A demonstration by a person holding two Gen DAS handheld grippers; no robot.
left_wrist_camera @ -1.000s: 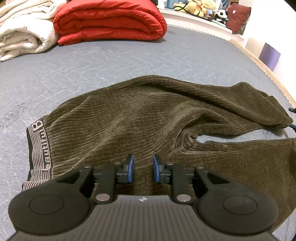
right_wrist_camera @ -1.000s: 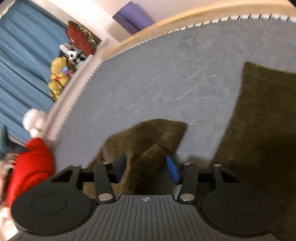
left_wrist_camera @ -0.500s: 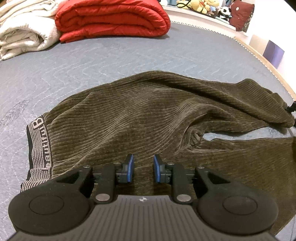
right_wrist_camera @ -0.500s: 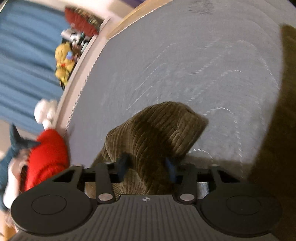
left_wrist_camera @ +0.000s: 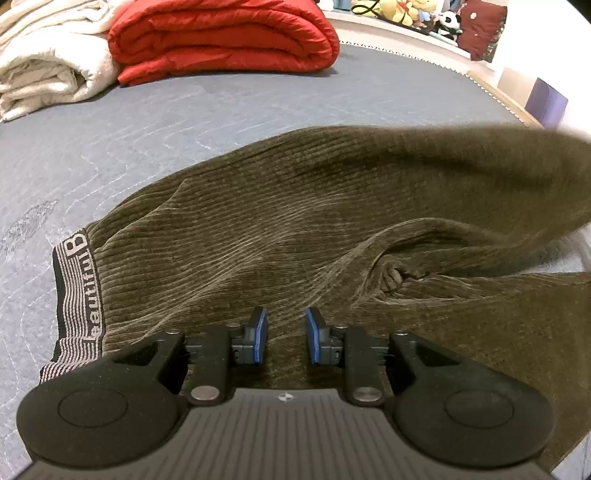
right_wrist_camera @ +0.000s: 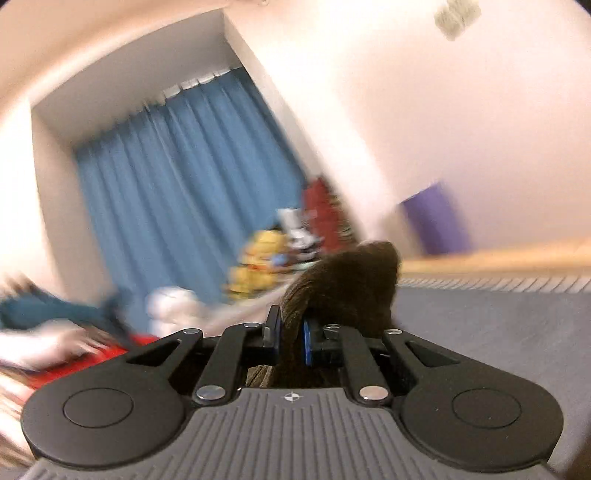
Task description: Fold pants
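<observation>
Brown corduroy pants (left_wrist_camera: 280, 229) lie on the grey mattress (left_wrist_camera: 110, 147), with the striped waistband (left_wrist_camera: 75, 295) at the left. My left gripper (left_wrist_camera: 283, 332) is open and empty, hovering low over the seat of the pants. The far leg (left_wrist_camera: 498, 166) is lifted off the bed at the right. My right gripper (right_wrist_camera: 291, 341) is shut on the end of that leg (right_wrist_camera: 351, 284) and holds it up in the air. The right wrist view is blurred.
A folded red duvet (left_wrist_camera: 221, 37) and a cream blanket (left_wrist_camera: 48, 62) lie at the far side of the bed. Stuffed toys (left_wrist_camera: 406, 11) line the far ledge. A purple block (left_wrist_camera: 546, 103) stands past the wooden bed edge (right_wrist_camera: 498, 258). Blue curtains (right_wrist_camera: 177, 184) hang behind.
My right gripper closed on the end of the far leg and lifted it off the mattress, tilting upward. The left gripper stayed nearly still over the pants.
</observation>
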